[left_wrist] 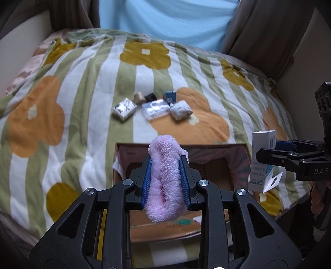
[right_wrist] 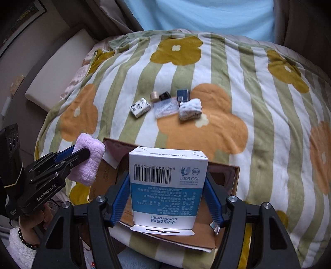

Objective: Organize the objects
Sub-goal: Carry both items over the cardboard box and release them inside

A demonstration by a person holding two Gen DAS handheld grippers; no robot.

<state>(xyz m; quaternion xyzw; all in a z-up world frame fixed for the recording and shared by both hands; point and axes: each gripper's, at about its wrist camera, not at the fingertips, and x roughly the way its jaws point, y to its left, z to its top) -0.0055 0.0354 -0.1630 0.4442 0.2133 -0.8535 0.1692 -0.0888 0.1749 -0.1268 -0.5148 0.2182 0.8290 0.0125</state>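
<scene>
My left gripper (left_wrist: 165, 163) is shut on a rolled pink fluffy towel (left_wrist: 164, 178) and holds it over the open cardboard box (left_wrist: 238, 157). The towel also shows in the right wrist view (right_wrist: 88, 159). My right gripper (right_wrist: 167, 182) is shut on a white and blue carton (right_wrist: 167, 186) above the same box (right_wrist: 225, 175); the carton shows at the right of the left wrist view (left_wrist: 262, 161). Farther out on the flowered blanket (left_wrist: 82, 93) lie a marbled white box (left_wrist: 124, 109), a clear packet (left_wrist: 156, 109), a rolled white cloth (left_wrist: 181, 110), a small spool (left_wrist: 139, 97), a black item (left_wrist: 150, 96) and a blue box (left_wrist: 170, 96).
The blanket covers a bed with a light blue sheet (left_wrist: 165, 18) behind. A white cushion (right_wrist: 60, 70) lies at the left beside the bed. The person's hand with a bead bracelet (right_wrist: 26, 240) holds the left gripper.
</scene>
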